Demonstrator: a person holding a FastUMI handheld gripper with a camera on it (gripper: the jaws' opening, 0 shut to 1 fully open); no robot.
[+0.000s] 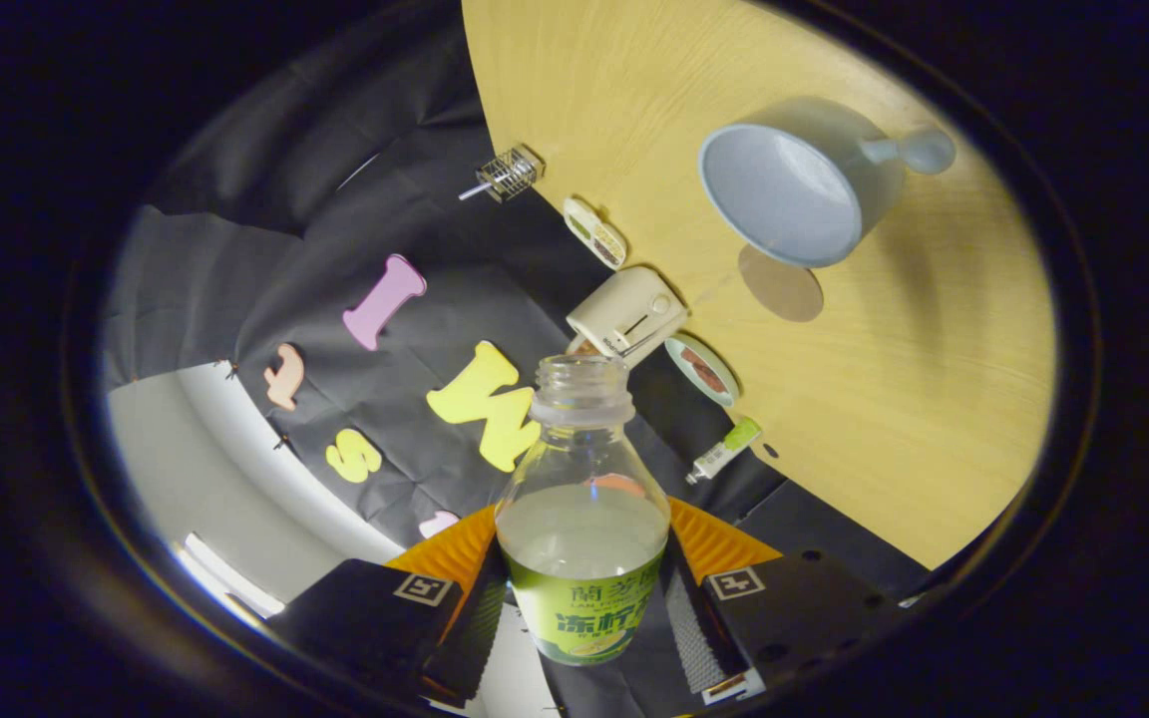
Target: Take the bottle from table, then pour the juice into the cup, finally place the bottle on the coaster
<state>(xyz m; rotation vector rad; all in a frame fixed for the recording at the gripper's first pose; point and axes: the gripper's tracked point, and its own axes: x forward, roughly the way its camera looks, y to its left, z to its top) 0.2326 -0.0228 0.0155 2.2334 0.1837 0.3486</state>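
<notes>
Beyond pale woodgrain table [934, 419] and rounded cup [794, 184], gripper [582, 598] clamps clear uncapped bottle [582, 499].

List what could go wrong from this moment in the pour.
1. The bottle is open and held between the jaws of the gripper, with its mouth apart from the cup; tipping too early could spill juice on the table.
2. The coaster lies right beside the cup, so setting the bottle there might knock it.
</notes>
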